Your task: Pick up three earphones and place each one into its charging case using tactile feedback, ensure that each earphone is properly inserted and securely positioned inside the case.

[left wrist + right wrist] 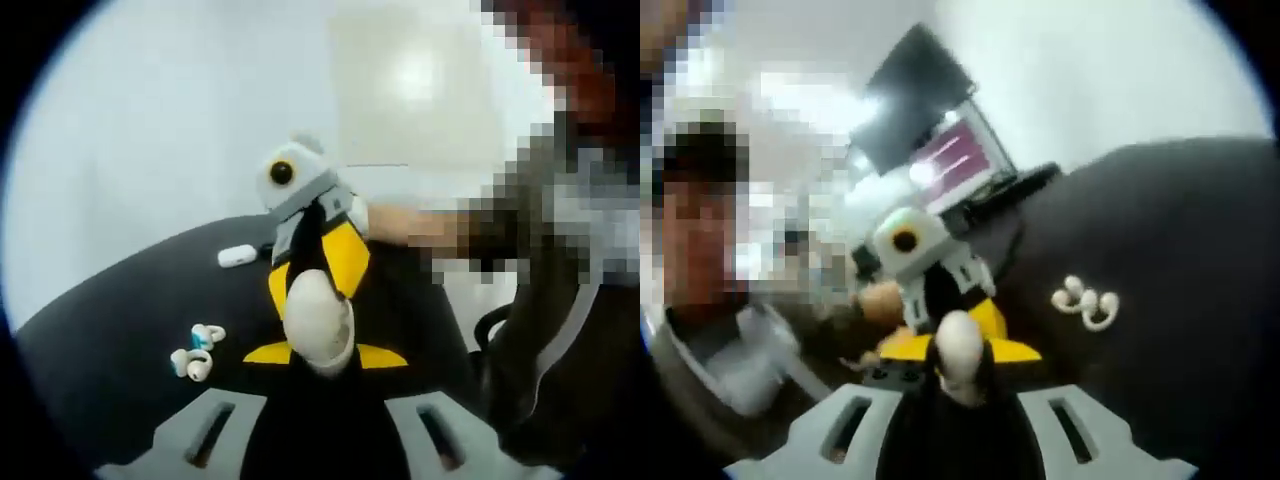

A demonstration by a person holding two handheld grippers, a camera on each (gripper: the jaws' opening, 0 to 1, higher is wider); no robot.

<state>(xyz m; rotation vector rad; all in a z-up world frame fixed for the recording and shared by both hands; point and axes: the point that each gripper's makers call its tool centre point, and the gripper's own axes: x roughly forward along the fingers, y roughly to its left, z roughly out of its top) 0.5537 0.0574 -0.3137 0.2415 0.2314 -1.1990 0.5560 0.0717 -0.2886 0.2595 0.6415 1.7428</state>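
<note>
**Two tools meet nose to nose over one white oval piece**

Both tools point at each other above a black, matte surface (110,330). In the left gripper view, the left tool (325,388) rises from the bottom edge as two grey slotted blocks with a dark mass between them, and flat yellow tips show to either side just beyond. Touching those tips is a smooth, white, rounded oval piece (318,318); whether it is a case or an earphone cannot be told. Whether the left tool's jaws press on it cannot be told either.

Just behind the oval piece, the right tool (312,278) comes in from the far side. It has a grey head and yellow fingers (347,255), which lie against both flanks of the piece and pinch it. A hand and a dark sleeve (540,330) follow it in from the right.

Resting on the surface to the left of the tools is a small cluster of white, ring-shaped earphones with a touch of teal (197,350), well apart from both tools. Farther back lies a small white oblong item (237,256), alone near the surface's far edge.

The right gripper view is blurred. There the right tool (960,392) shows at the bottom, with the oval piece at its tip and the left tool (945,322) facing it. The earphones lie to the right, and a dark flat screen with a pink glow (940,150) stands far behind.
</note>
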